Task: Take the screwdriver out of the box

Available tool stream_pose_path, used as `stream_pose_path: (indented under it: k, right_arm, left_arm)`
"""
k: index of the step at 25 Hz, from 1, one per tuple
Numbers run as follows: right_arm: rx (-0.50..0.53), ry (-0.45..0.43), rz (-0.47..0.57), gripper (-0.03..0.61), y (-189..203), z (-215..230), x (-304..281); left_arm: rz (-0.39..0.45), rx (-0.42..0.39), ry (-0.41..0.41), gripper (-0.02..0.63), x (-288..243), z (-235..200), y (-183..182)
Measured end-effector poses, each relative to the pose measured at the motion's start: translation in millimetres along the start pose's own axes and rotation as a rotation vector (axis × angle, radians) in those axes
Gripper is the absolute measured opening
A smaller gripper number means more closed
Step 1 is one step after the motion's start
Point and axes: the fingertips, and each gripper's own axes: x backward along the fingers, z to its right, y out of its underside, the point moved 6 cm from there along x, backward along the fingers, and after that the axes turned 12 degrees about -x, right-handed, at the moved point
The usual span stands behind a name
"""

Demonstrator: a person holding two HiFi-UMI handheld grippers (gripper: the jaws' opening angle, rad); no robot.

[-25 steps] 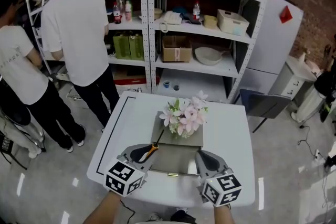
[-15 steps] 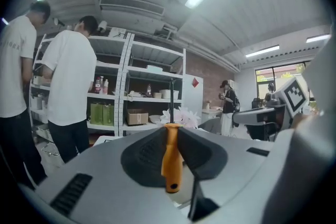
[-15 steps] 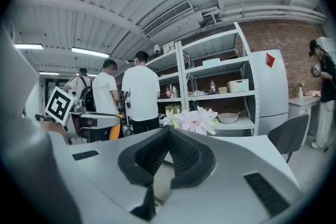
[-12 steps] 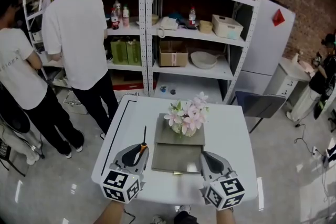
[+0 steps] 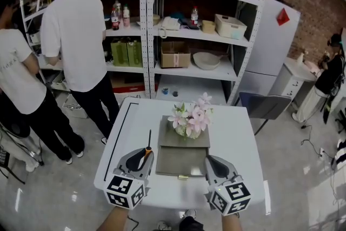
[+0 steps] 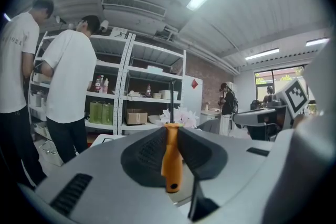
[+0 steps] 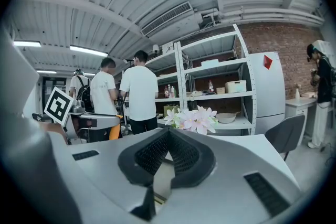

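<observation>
Overhead, the head view showed the left tool (image 5: 144, 155) clenched on the screwdriver (image 5: 147, 144), which was out of the box (image 5: 181, 162) and just beside its left edge over the white bench (image 5: 238, 138), while the right tool (image 5: 211, 162) sat at the box's right front corner. The left gripper view showed the screwdriver's orange grip upright and pinched between both jaws. The right gripper view showed that tool's jaws meeting at their tips with nothing between them.

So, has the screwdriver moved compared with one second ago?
Yes. The screwdriver was at the front left corner of the box; now, clamped in the left gripper, it sits wholly left of it, above the white table.
</observation>
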Motion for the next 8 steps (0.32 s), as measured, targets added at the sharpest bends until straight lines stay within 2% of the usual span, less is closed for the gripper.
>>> stream_pose_path:
  k: [8]
  right_arm:
    - [-0.004,0.001,-0.006,0.005,-1.2,-0.1,-3.7]
  left_arm:
    - [-0.013,-0.002,0.019,0.074,-4.2,1.7,0.4]
